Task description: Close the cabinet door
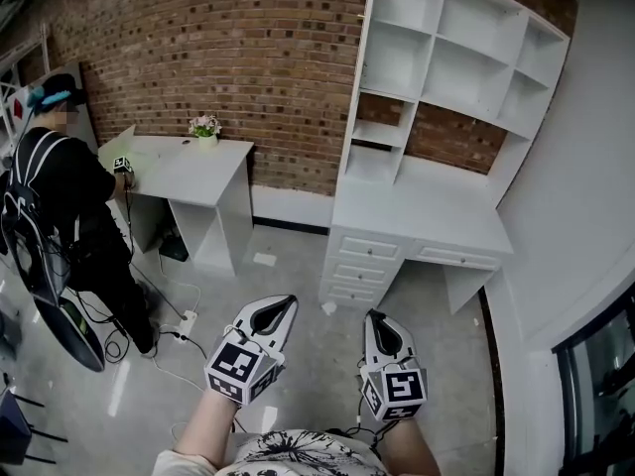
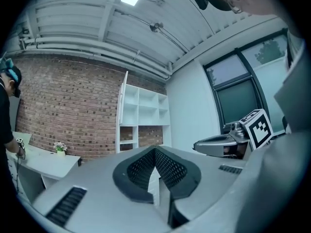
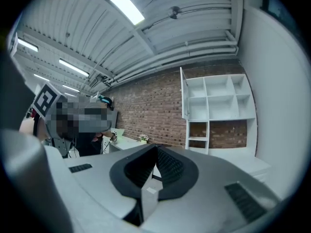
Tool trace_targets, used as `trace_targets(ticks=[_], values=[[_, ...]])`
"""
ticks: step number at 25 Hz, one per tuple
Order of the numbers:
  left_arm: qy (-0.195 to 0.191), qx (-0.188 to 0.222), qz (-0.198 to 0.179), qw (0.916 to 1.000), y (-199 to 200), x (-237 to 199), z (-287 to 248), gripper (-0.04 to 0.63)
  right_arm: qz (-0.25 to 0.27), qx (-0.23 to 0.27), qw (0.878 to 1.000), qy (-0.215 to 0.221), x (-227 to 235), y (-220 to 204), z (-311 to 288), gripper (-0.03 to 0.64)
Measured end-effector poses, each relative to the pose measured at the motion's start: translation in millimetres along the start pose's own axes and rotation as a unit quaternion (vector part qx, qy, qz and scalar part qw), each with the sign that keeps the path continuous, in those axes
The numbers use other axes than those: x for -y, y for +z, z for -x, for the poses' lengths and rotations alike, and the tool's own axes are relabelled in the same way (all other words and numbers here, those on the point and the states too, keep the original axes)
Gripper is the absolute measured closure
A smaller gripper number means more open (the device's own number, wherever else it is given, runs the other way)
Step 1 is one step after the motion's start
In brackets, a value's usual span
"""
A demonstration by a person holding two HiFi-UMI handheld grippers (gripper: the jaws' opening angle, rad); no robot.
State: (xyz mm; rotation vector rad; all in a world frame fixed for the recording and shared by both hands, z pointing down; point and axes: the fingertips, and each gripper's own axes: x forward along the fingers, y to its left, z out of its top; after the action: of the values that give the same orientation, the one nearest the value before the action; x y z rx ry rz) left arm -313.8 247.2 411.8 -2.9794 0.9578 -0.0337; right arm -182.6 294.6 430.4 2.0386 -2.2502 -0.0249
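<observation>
A tall white shelf unit (image 1: 466, 48) stands on a white desk (image 1: 427, 221) against the brick wall. At its top left corner a narrow white cabinet door (image 1: 365, 38) stands ajar and shows edge-on. The same door (image 3: 183, 93) shows in the right gripper view, and more faintly as a door (image 2: 124, 98) in the left gripper view. My left gripper (image 1: 286, 303) and right gripper (image 1: 376, 316) are held level and low, well short of the unit. Each one's jaws meet at the tips with nothing between them: left gripper (image 2: 155, 148), right gripper (image 3: 156, 147).
A person in black (image 1: 60, 196) stands at a second white desk (image 1: 189, 167) on the left, which carries a small flower pot (image 1: 205, 127). Cables and a power strip (image 1: 184, 325) lie on the floor. Drawers (image 1: 362, 266) sit under the shelf desk. A white wall and window (image 1: 595, 385) close the right.
</observation>
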Motion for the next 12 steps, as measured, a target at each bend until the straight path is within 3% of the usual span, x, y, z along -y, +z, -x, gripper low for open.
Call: trace_targets(ticks=[4,12], values=[[-0.014,-0.007,0.031,0.9994,-18,-13,10,0.583,0.0,-0.001,1.0,0.008,-16,-8,-14,0.611],[0.01,-0.017,0.037,0.9991,-36,-46,-26,0.583,0.0,-0.009,1.0,0.013,14,-19,-66,0.611]])
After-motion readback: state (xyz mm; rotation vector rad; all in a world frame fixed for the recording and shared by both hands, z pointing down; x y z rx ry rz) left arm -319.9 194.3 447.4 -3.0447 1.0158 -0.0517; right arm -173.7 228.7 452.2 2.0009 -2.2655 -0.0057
